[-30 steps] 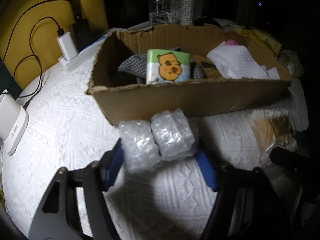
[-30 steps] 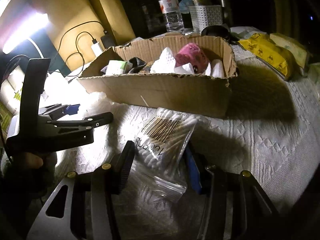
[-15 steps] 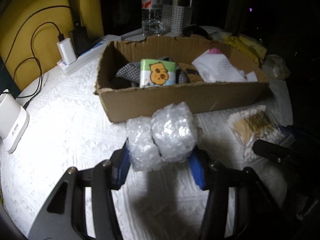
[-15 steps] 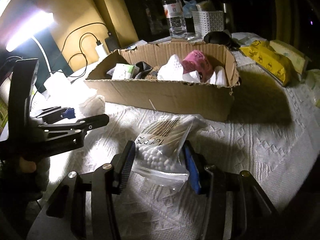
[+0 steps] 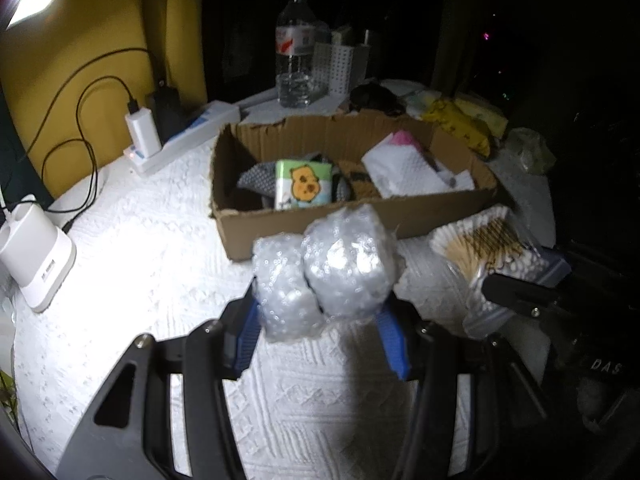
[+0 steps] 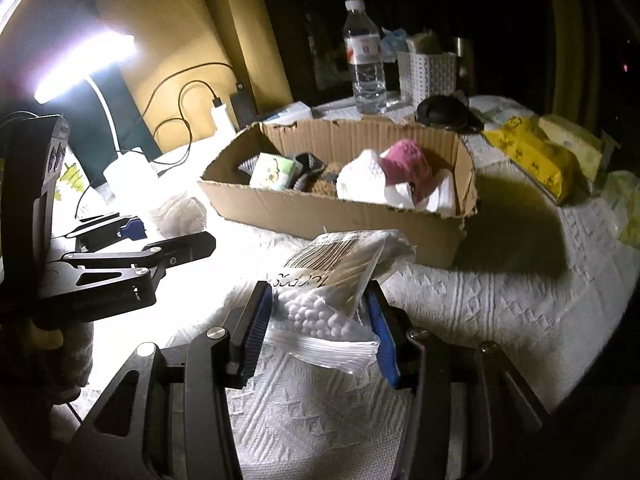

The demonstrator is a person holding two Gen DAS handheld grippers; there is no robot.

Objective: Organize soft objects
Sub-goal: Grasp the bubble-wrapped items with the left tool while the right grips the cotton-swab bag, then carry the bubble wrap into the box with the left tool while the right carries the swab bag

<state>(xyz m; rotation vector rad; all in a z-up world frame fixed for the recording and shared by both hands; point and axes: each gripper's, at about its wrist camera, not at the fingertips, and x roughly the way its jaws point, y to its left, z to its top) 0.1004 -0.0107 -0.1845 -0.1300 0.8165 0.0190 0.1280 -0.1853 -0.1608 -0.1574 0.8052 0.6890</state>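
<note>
Both loads now ride higher above the white cloth than a second ago. The left gripper (image 5: 320, 332) is clenched on a bubble-wrap bundle (image 5: 324, 268); the right gripper (image 6: 320, 332) clamps a bag of cotton swabs (image 6: 332, 292). Both hang before the near wall of the cardboard box (image 6: 332, 212), mid-desk. Risk: the slick bag, pinched near its zip end, may slide free, or either load may catch the box rim.
</note>
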